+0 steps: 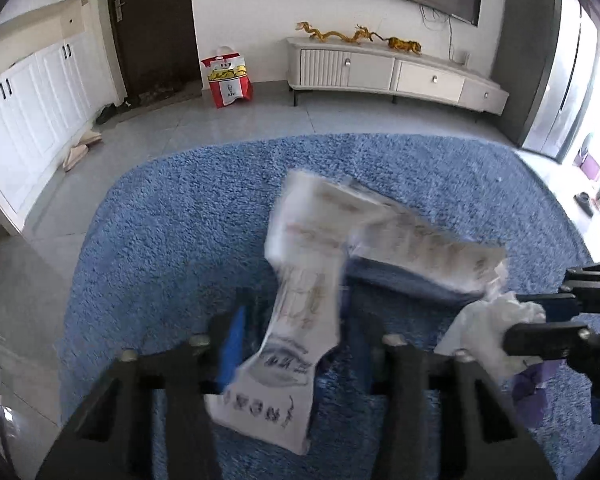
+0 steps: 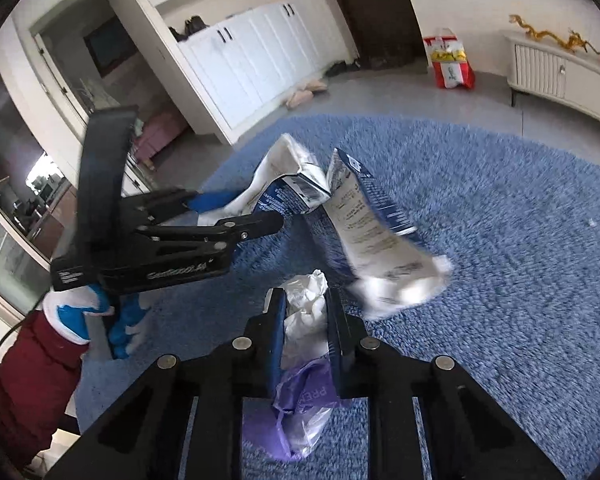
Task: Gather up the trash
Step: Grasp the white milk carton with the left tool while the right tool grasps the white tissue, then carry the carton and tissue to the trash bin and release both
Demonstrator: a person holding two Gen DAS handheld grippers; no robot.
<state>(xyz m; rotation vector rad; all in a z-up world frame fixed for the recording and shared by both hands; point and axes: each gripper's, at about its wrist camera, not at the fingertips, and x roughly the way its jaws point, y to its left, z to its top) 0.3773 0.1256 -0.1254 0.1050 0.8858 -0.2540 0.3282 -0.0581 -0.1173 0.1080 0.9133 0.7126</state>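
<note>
Your left gripper [image 2: 236, 210] clenched on torn printed carton [image 1: 300, 280], dangling above blue rug [image 1: 160, 240]. Your right gripper [image 2: 306, 320] squeezing white-and-purple plastic wad [image 2: 304, 312] just beside it, also over rug. KFC bag [image 1: 228, 76] way off by door [image 1: 152, 20].

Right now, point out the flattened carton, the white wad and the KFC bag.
carton [image 1: 300, 320], left wrist view, the printed middle panel.
white wad [image 2: 306, 312], right wrist view, the crumpled part between the fingers.
KFC bag [image 1: 228, 80], left wrist view, its front face.
</note>
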